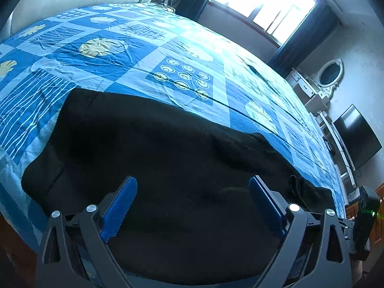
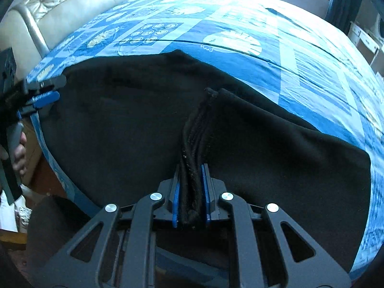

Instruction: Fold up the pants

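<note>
Black pants (image 1: 156,144) lie spread on a bed with a blue patterned sheet (image 1: 120,48). My left gripper (image 1: 192,182) hovers over the near part of the pants, open wide, with nothing pressed between its blue pads (image 1: 120,204). In the right wrist view my right gripper (image 2: 191,168) is shut on a thick bunched edge of the pants (image 2: 196,132), which rises as a ridge from the flat cloth (image 2: 108,120). The left gripper (image 2: 54,88) shows at that view's left edge, over the pants' left end, held by a person's hand (image 2: 19,153).
A padded cream headboard (image 2: 72,2) stands behind the bed. A bright window (image 1: 264,2), a white dresser with an oval mirror (image 1: 330,74) and a dark screen (image 1: 357,136) line the right wall. The bed's near edge drops to a brown floor (image 2: 40,175).
</note>
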Demonstrator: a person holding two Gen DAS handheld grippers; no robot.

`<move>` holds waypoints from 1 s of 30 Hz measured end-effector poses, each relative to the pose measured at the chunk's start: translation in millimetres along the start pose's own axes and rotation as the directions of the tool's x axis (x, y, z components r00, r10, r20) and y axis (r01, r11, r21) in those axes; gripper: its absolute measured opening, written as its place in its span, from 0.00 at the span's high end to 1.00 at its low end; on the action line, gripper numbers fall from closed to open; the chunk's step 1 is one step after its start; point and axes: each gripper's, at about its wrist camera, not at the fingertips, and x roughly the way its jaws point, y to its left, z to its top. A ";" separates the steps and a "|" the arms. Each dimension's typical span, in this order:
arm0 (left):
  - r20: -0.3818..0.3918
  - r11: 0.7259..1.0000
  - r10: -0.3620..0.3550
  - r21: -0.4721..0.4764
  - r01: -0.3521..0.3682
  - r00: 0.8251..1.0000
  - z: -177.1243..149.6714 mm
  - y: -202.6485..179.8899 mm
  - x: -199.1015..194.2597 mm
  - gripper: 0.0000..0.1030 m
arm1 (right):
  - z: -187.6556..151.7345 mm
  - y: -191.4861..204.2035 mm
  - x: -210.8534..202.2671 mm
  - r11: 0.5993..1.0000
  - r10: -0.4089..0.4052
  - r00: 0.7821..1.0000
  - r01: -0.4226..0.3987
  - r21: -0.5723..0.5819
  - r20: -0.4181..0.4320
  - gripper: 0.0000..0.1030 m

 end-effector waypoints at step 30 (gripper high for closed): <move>0.056 0.981 0.073 -0.186 -0.061 0.996 24.6 113.7 -51.1 0.09 | -6.8 19.0 -6.7 0.968 0.216 0.964 -0.232 0.095 0.153 0.28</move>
